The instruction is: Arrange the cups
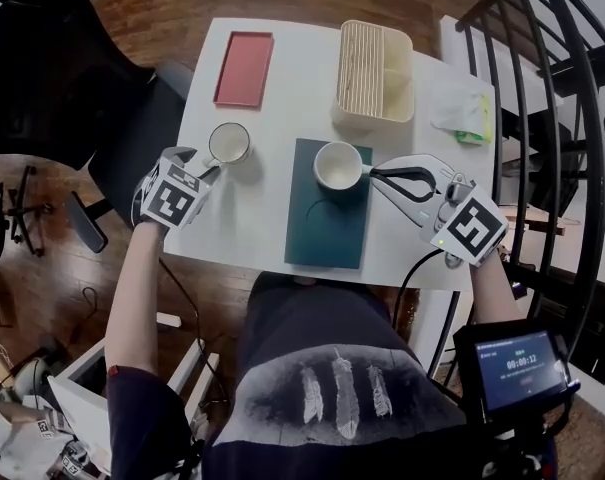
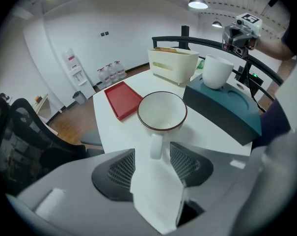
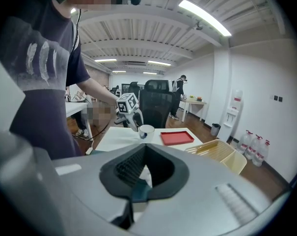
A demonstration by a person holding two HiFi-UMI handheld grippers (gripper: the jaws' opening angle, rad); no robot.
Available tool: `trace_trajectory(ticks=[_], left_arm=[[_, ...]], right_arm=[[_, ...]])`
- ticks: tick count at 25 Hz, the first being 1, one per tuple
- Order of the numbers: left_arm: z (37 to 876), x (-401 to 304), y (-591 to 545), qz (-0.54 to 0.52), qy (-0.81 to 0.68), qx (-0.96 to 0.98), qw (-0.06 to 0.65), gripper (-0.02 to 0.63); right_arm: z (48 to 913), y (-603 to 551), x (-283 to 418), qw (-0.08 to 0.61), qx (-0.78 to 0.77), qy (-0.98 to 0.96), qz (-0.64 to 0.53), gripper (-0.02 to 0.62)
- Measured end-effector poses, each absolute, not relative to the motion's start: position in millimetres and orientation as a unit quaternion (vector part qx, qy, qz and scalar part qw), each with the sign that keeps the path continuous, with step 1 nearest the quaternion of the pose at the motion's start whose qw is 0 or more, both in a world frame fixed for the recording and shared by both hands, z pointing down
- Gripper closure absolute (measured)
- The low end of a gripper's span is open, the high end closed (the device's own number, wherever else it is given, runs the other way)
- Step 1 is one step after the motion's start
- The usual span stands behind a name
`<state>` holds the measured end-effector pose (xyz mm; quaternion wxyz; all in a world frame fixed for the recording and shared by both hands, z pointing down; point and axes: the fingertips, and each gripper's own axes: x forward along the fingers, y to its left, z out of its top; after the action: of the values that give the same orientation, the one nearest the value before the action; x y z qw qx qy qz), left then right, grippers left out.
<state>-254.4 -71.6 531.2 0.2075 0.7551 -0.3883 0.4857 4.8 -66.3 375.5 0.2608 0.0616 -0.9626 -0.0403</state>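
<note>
A red-rimmed white mug [image 1: 229,142] [image 2: 162,113] stands on the white table [image 1: 244,220] at the left. My left gripper [image 1: 210,172] [image 2: 154,154] is open, with the mug's handle between its jaws and the pads clear of it. A plain white cup [image 1: 337,164] [image 2: 217,71] stands on a dark teal box [image 1: 327,223] [image 2: 222,114] in the middle. My right gripper [image 1: 379,174] [image 3: 140,177] is shut and empty, its tips just right of that cup. From the right gripper view the mug [image 3: 146,130] shows small and far off, next to the left gripper [image 3: 127,104].
A red tray [image 1: 244,68] [image 2: 122,99] lies at the far left of the table. A beige slatted basket [image 1: 374,73] [image 2: 172,65] stands at the back, with a white-green packet [image 1: 460,108] beside it. A black railing [image 1: 562,118] runs along the right. A black office chair [image 1: 62,78] stands at the left.
</note>
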Motion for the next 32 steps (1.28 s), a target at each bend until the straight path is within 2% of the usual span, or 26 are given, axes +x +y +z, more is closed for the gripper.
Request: trace_trajectory(ticks=[6,10,11,24,32], left_arm=[[543.3,-247.4,-78.9,0.499,-0.366,0.762,0.191,0.382],[556.0,-248.3,-78.5,0.524,-0.354,0.757,0.162,0.500],[556.7,-248.5,-80.0,0.526,-0.356,0.757,0.155,0.512],[551.8,-246.9,-87.8,0.518,-0.349,0.772,0.117,0.522],[534.7,-237.6,-77.8,0.480,-0.348,0.795,0.132,0.525]], right_arm=[[374.0,-67.8,3.3,0.261,0.064,-0.963,-0.037,0.594],[374.0,-67.7,3.6,0.265,0.065,-0.961,-0.038,0.594],[374.1,-67.6,3.5,0.266,0.065,-0.961,-0.038,0.594],[369.6,-68.9,3.1,0.261,0.082,-0.962,-0.030,0.594],[368.6,-67.4,7.0,0.257,0.092,-0.962,-0.027,0.594]])
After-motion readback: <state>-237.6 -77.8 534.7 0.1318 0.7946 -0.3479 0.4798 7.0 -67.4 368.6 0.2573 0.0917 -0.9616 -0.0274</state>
